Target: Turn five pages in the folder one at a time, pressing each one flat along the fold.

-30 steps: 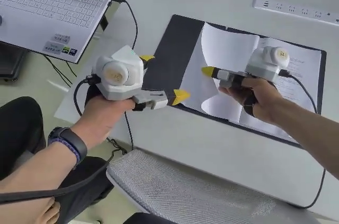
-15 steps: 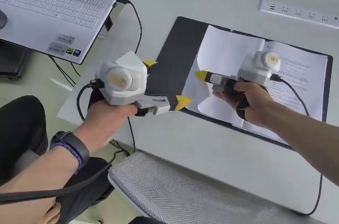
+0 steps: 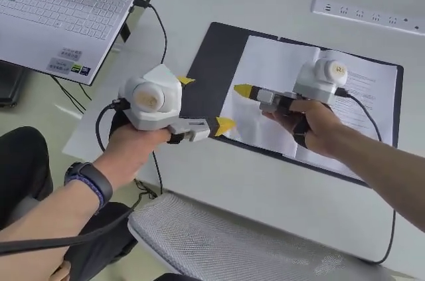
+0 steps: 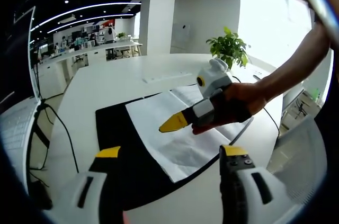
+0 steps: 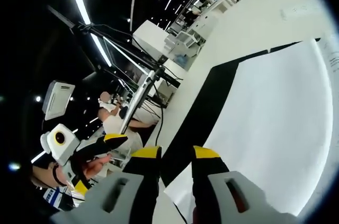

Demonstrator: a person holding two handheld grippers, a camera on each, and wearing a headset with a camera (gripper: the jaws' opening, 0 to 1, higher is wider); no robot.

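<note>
Turn nearly done: page lies on folder's left half under your right gripper, fingers near-shut, pinch unclear. Left gripper fingers open beside folder. Next, press along fold.

Left tool: jaws wide apart, at the front-left corner of the folder. Right tool: jaws narrowly apart, over folder's left half, pointing left.
</note>
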